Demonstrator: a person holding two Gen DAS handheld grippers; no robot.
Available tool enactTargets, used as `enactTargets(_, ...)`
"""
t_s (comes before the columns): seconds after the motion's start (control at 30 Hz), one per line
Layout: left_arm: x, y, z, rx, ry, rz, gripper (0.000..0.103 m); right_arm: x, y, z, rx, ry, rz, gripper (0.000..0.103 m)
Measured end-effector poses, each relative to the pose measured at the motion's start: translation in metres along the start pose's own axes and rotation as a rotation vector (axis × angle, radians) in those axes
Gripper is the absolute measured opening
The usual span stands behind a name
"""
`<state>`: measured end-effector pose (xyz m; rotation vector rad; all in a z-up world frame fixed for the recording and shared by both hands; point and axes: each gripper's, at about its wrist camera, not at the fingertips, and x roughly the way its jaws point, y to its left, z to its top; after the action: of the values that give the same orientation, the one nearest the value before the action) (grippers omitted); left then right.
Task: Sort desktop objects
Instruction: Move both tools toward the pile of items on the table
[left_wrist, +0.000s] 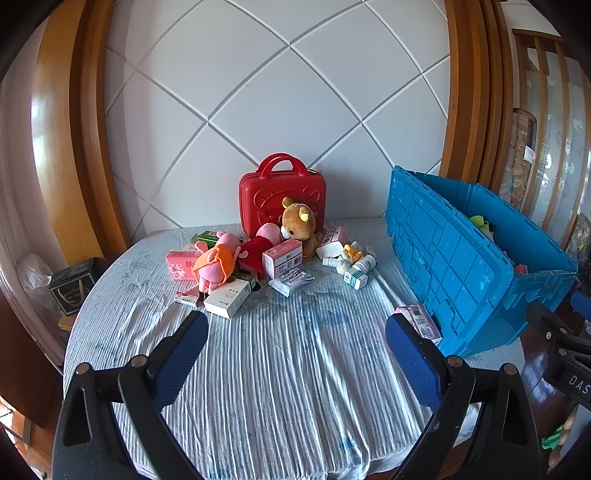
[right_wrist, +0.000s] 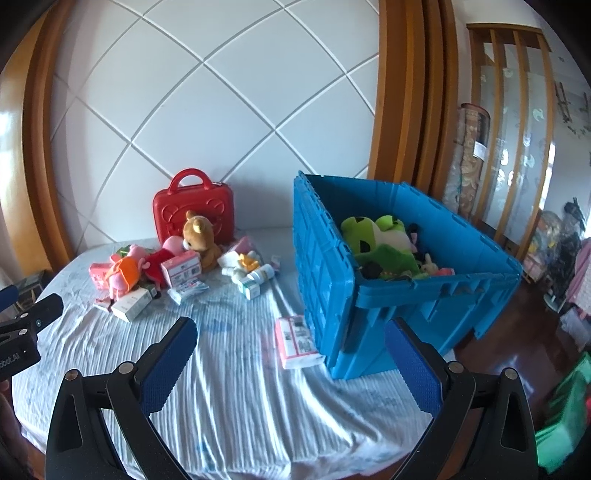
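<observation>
- Left wrist view: left tongs (left_wrist: 297, 334) spread wide, empty, hovering over bare striped cloth on the table (left_wrist: 280, 369); heap of plush toys and medicine boxes near the red case (left_wrist: 282, 201), well apart; best to approach low, straddling the white box (left_wrist: 227, 297) at the heap's near edge
- Right wrist view: right tongs (right_wrist: 291, 339) spread, empty; pink box (right_wrist: 297, 341) touching the blue crate (right_wrist: 373, 280); better to pinch across its short sides, clear of the wall, then lift

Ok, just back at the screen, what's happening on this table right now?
Both grippers, left and right, hover open and empty above the striped cloth. Plush toys, medicine boxes and bottles lie heaped before the red case. The blue crate already holds green plush toys; one pink box lies beside it.
</observation>
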<state>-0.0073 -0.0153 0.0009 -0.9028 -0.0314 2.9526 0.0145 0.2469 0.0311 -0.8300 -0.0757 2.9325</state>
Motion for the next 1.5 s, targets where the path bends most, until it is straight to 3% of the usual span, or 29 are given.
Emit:
enactTargets(0.37, 0.034, 0.028, -0.005, -0.047, 0.058, 0.034, 0.098, 0.034, 0.031, 0.004, -0.052, 0.049, 0.043, 0.103)
enactTargets(0.9, 0.151, 0.059, 0.038, -0.138, 0.179, 0.198, 0.098, 0.188, 0.079, 0.059, -0.14, 0.135, 0.244, 0.103)
enactTargets(1.17, 0.229, 0.113, 0.022, -0.196, 0.354, 0.279, 0.098, 0.276, 0.118, 0.062, -0.191, 0.285, 0.356, 0.103)
enactTargets(1.5, 0.334, 0.162, 0.003, -0.214, 0.483, 0.227, 0.098, 0.376, 0.165, 0.037, -0.216, 0.483, 0.328, 0.103)
